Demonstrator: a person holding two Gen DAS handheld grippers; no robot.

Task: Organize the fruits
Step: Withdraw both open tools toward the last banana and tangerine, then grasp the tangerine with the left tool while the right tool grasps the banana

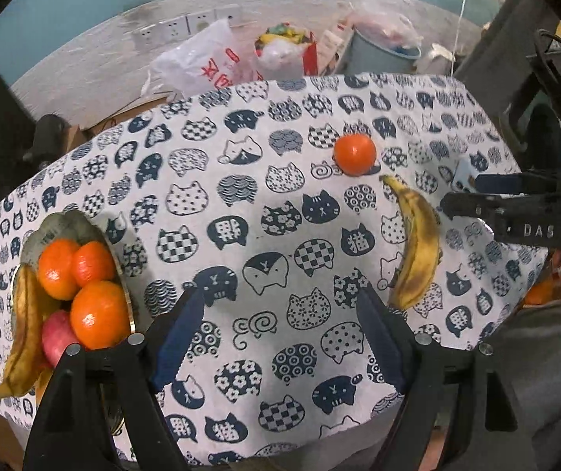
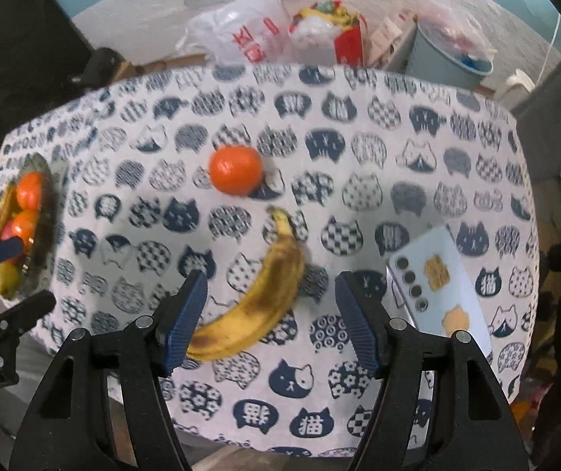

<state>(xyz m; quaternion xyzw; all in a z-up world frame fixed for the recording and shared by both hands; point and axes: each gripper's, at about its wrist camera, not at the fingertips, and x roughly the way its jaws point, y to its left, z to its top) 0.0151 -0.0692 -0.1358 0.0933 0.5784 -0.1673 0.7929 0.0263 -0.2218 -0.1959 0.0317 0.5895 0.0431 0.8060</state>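
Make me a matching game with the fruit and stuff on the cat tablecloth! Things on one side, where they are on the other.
Things:
1. banana
2. lone orange
3. phone
4. apple

Places:
A. in the bowl with other fruit
B. flat on the cloth, right of the right gripper
C. on the cloth between the right gripper's open jaws
D. alone on the cloth, beyond the banana's tip

Pairs: 1-C, 2-D, 3-B, 4-A
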